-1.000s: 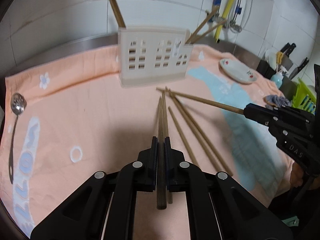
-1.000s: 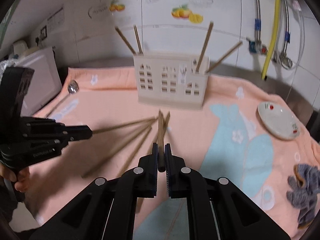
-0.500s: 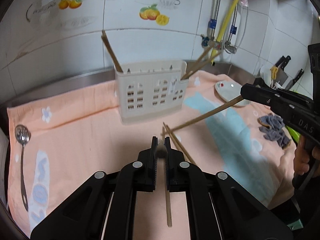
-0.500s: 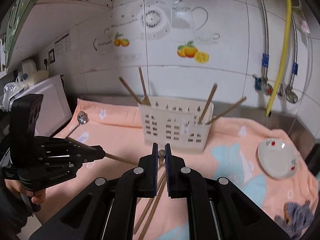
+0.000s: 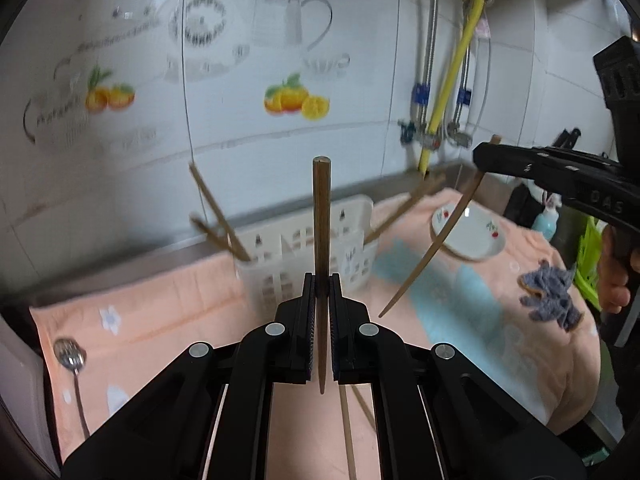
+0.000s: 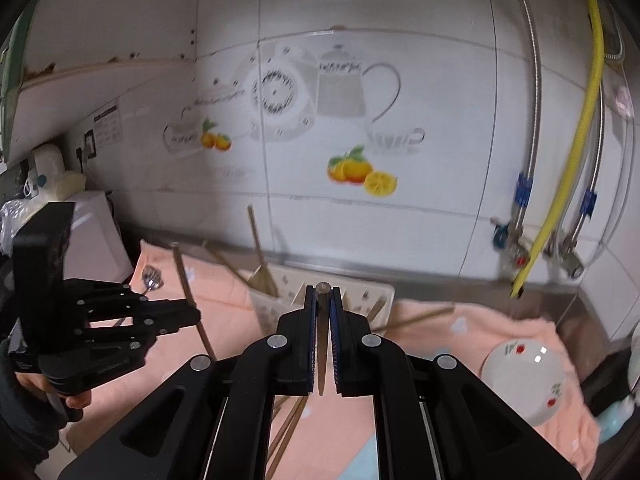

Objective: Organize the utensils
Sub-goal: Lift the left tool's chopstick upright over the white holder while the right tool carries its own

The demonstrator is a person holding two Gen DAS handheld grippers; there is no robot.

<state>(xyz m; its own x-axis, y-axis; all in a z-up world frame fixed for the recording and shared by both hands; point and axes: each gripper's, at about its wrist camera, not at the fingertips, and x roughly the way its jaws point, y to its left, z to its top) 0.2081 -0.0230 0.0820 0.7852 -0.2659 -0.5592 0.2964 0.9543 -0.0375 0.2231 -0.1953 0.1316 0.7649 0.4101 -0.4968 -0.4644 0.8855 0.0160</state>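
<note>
i run both claws from the wrist views. nearest to the lens, the left claw is clamped narrow on one chopstick. the stick crosses the pads upright: blunt end above the claw, thin tip below it between the fingers. in the right wrist view the right claw is likewise pinched tight on a second chopstick, seen almost end-on, with its blunt end at the pad tips.

the relation that governs the coming move: the utensil holder lies ahead of and below both claws, roughly on the centre line of each view. each held stick's long axis stands close to vertical, so i judge that a stick must be carried forward over an open compartment and lowered tip first. neither claw is clearly nearer; the left view shows the right claw off to the right, above the small plate.

the held sticks are slim, brown wood, tapered to a point. the holder is pale plastic with window-shaped cutouts and already carries sticks leaning out at its left and right ends. loose chopsticks lie on the peach towel covering the bench beneath the claws; a metal spoon rests at the towel's left edge.
</note>
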